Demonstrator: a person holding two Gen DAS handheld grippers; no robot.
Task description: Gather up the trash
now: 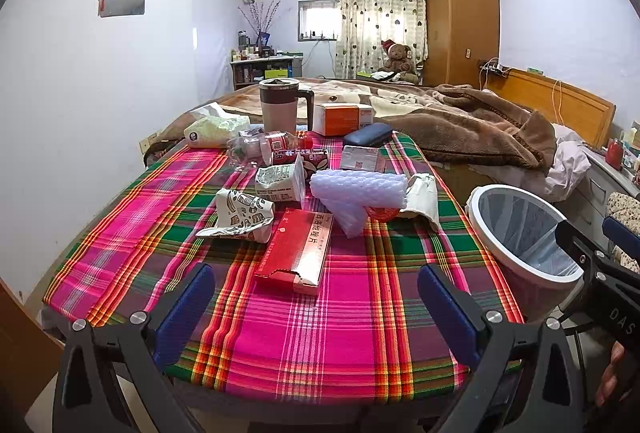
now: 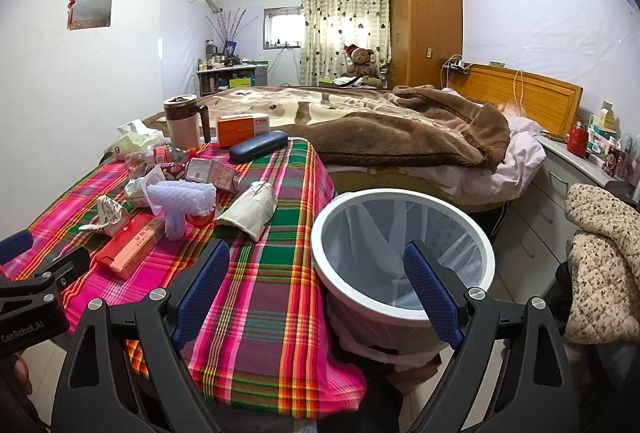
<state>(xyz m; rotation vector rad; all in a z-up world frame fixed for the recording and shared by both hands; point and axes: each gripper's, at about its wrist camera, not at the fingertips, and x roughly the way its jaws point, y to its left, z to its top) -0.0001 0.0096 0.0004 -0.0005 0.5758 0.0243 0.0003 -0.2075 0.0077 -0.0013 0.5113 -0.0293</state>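
Trash lies in a heap on the plaid tablecloth (image 1: 320, 313): a red flat box (image 1: 296, 251) nearest me, a crumpled printed wrapper (image 1: 240, 217), white bubble wrap (image 1: 352, 193), a crushed milk carton (image 1: 280, 181), a crushed clear bottle (image 1: 264, 147) and a beige paper bag (image 1: 422, 199). A white-rimmed bin (image 2: 400, 253) with a liner stands beside the table's right edge. My left gripper (image 1: 316, 309) is open above the near cloth, short of the red box. My right gripper (image 2: 316, 289) is open, straddling the table edge and the bin's rim.
At the table's far end stand a lidded mug (image 1: 280, 105), an orange-white box (image 1: 342, 119), a dark glasses case (image 1: 368, 135) and a tissue pack (image 1: 216, 129). Behind lies a bed with a brown blanket (image 2: 400, 129). A quilted garment (image 2: 604, 257) hangs at the right.
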